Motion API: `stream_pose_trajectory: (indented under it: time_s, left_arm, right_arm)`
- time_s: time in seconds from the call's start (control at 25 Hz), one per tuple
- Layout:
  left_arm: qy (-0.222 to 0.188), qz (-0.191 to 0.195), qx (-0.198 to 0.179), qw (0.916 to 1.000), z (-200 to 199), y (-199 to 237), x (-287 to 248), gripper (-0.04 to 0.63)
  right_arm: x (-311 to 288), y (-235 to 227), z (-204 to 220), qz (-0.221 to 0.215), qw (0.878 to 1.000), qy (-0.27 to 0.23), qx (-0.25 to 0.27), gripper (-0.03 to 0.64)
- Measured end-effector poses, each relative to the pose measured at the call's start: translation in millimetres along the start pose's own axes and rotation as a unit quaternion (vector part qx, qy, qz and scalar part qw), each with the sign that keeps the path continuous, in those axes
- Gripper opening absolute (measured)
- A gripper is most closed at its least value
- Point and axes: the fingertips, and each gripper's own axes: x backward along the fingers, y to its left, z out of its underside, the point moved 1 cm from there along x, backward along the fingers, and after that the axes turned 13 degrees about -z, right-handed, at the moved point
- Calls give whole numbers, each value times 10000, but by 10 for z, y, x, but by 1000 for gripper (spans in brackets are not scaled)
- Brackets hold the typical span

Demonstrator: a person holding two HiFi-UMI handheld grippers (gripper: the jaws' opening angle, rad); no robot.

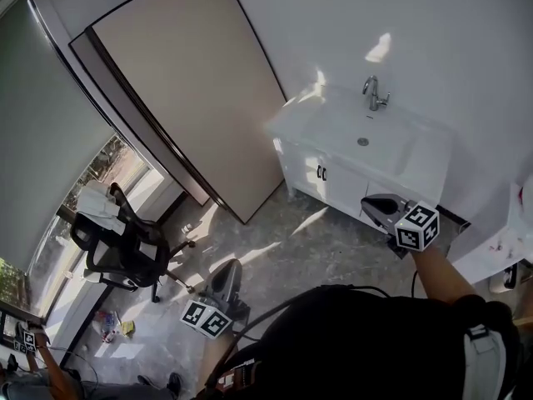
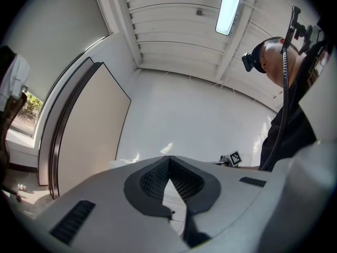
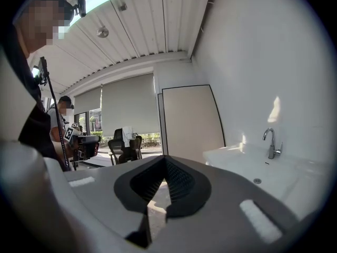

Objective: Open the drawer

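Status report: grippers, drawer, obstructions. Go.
Left gripper and right gripper: fingers shut, both empty. Vanity cabinet fronts closed, untouched; right gripper nearest it. Office chair off left, not in the way.

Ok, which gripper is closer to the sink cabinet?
The right gripper, just in front of the sink cabinet; the left gripper is farther back, over the floor.
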Motion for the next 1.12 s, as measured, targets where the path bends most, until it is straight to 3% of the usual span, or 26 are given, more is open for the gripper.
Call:
stream_pose_trajectory:
  time_s: [0.28, 0.6, 0.88, 1.12]
  left_arm:
    - [19, 376, 56, 9993, -245, 720, -405, 2]
    - [19, 680, -97, 9976, -793, 1767, -734, 2]
    - [56, 691, -134, 9975, -1022, 2573, -974, 2]
    - [67, 594, -46, 9982, -1056, 2897, -1323, 2]
  right_arm:
    - [-555, -135, -196, 412, 9991, -12, 25, 2]
    - [-1602, -178, -611, 655, 9976, -176, 113, 2]
    - [-2404, -319, -730, 682, 9975, -179, 103, 2]
    - [-2728, -724, -774, 654, 9978, -82, 29, 2]
